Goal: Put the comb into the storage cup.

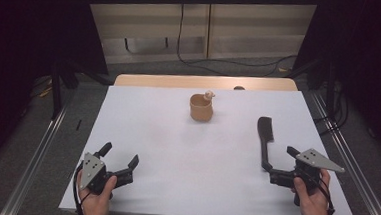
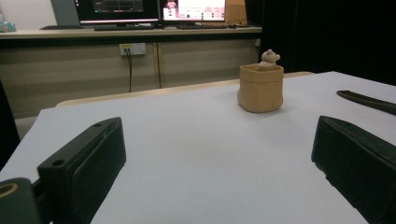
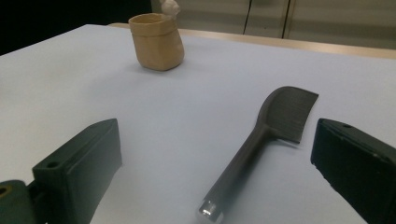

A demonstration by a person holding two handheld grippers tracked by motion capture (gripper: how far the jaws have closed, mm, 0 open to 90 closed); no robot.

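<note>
Looking down from the high view, we've got the right gripper [image 1: 281, 165] sitting low at the near right of the white counter [image 1: 166, 136], with its jaws spread wide and nothing in them. Lying right in front of it is the black plastic comb with a long round handle [image 1: 265, 139]. From the right gripper view, the comb [image 3: 261, 144] lies flat on the counter, handle end pointing back at us and landing between the two jaws, a bit closer to the right-hand one, with the toothed head further out. We can't see either jaw touching it.

Over at the near left, the left gripper [image 1: 120, 156] is also wide open and holding nothing, resting just above the counter edge with a hand [image 1: 95, 197] wrapped round it.

Toward the far middle of the counter stands the small tan soft-sided pot [image 1: 201, 108], upright, with a little pale bear-like figure [image 1: 209, 94] poking out at its rim. It's well apart from both grippers and from the comb. In the left gripper view, the pot [image 2: 260, 87] sits ahead and a bit right.
</note>
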